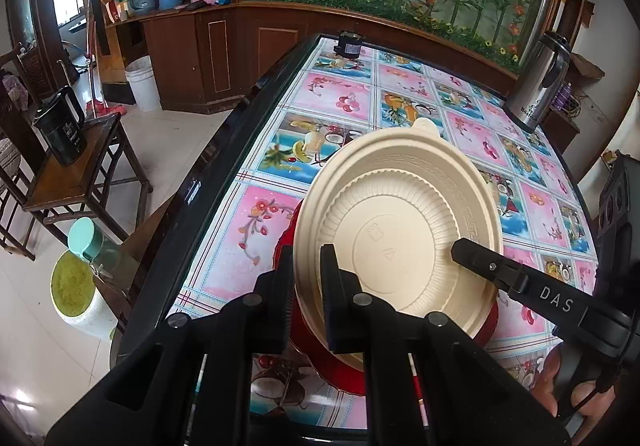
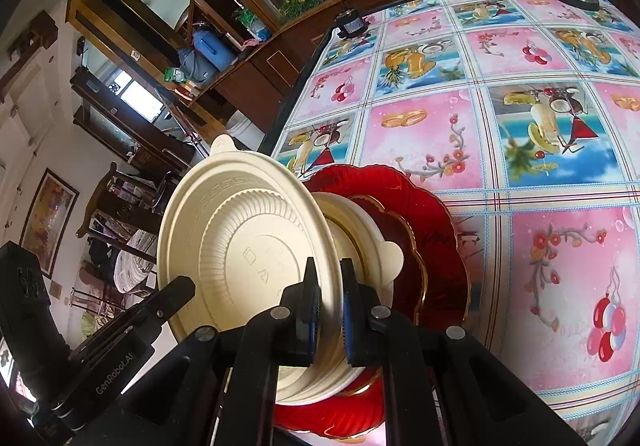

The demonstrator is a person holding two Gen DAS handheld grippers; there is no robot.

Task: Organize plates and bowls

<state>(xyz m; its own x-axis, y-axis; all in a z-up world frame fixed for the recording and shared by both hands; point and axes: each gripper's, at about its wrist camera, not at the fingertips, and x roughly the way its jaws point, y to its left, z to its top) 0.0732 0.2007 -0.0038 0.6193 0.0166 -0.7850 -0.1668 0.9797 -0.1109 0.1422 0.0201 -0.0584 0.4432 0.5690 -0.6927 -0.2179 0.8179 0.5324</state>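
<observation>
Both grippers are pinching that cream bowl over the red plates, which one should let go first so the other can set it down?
Probably the right gripper: it pinches only the cream bowl's rim edge, whereas the left gripper straddles the rim deeper.

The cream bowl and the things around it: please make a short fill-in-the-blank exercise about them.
1. Both grippers, left gripper and right gripper, are shut on the rim of the ____ bowl.
2. Below it lie plates of ____ colour.
3. The steel kettle stands on the ____.

Missing words: cream; red; table
</observation>
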